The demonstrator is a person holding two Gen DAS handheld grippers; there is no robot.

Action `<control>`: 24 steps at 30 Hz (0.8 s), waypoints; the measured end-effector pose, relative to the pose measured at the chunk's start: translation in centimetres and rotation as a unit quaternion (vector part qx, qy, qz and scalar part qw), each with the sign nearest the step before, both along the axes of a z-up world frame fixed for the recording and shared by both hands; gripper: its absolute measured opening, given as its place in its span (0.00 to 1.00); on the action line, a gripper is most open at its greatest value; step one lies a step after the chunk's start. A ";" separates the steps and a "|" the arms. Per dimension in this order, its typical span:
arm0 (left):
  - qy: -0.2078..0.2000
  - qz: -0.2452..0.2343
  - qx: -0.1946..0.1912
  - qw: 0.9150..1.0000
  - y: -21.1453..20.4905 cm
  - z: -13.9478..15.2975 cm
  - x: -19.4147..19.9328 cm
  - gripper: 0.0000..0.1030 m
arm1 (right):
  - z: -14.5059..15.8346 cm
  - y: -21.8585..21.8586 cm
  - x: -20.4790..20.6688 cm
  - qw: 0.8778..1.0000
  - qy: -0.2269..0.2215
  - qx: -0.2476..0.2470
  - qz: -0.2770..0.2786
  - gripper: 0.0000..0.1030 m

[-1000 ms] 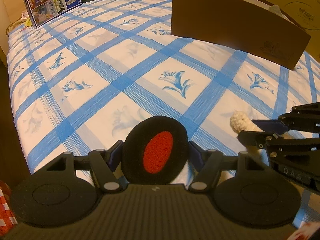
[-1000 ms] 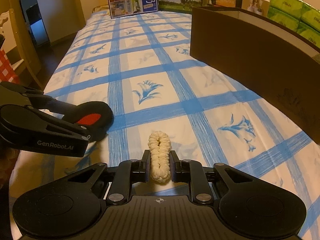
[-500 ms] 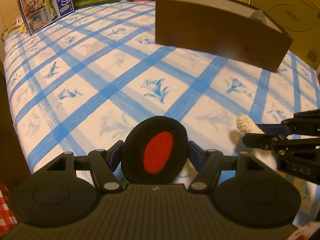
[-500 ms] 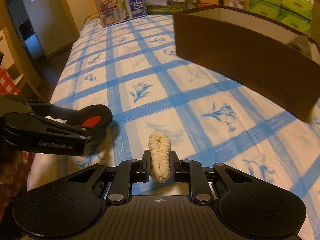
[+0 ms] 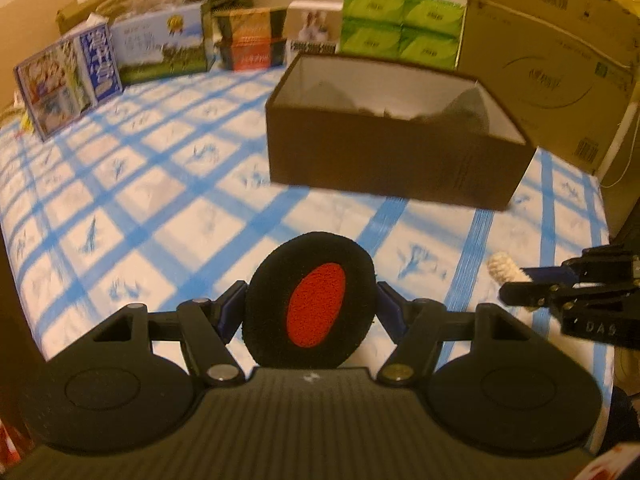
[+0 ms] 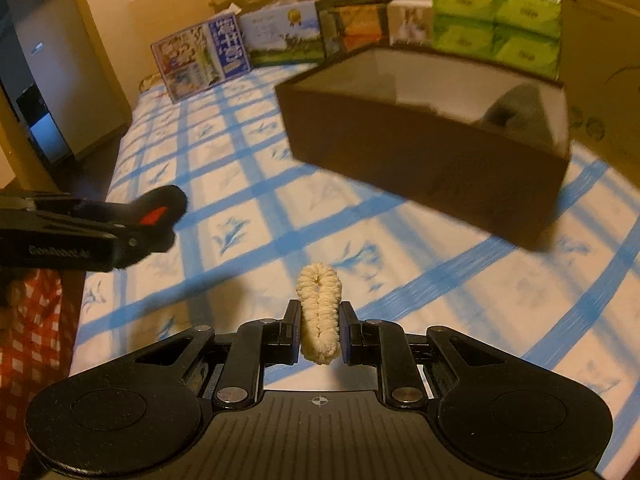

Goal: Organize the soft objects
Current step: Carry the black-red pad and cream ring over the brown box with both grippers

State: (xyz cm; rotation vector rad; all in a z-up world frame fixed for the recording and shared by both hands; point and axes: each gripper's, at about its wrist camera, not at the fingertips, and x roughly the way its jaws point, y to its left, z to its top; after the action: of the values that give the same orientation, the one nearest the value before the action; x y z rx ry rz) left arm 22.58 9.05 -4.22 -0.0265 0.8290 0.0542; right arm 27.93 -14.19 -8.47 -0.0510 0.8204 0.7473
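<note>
My left gripper (image 5: 311,305) is shut on a black oval pad with a red centre (image 5: 316,304), held upright above the bed. The same pad (image 6: 158,211) shows at the left of the right wrist view, in the left gripper (image 6: 160,220). My right gripper (image 6: 319,328) is shut on a cream knitted scrunchie (image 6: 319,312); its tip (image 5: 502,266) sticks out of the right gripper (image 5: 516,280) at the right of the left wrist view. Ahead stands an open brown box (image 5: 392,152) with a grey soft thing (image 5: 468,110) inside; the box (image 6: 432,148) is also ahead of the right gripper.
The bed has a white sheet with blue checks (image 5: 160,200). Along its far edge stand milk cartons (image 5: 160,44), green tissue packs (image 5: 400,30) and a large cardboard box (image 5: 552,60). A red checked cloth (image 6: 36,320) lies at the left, beside the bed.
Both grippers have risen and tilted up with their objects still held, so the brown box's inside and the far row of packages have come into view.
</note>
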 end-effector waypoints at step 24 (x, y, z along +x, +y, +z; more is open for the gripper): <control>-0.074 -0.094 0.031 0.992 -3.6 9.1 12.9 0.65 | 11.7 -4.9 10.5 0.993 -0.111 0.030 -0.038 0.19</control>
State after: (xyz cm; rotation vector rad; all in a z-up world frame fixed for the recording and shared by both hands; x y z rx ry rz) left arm 35.48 5.48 4.91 0.1058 0.6784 -0.0981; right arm 38.47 -19.11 3.19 -0.0473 0.5835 0.6807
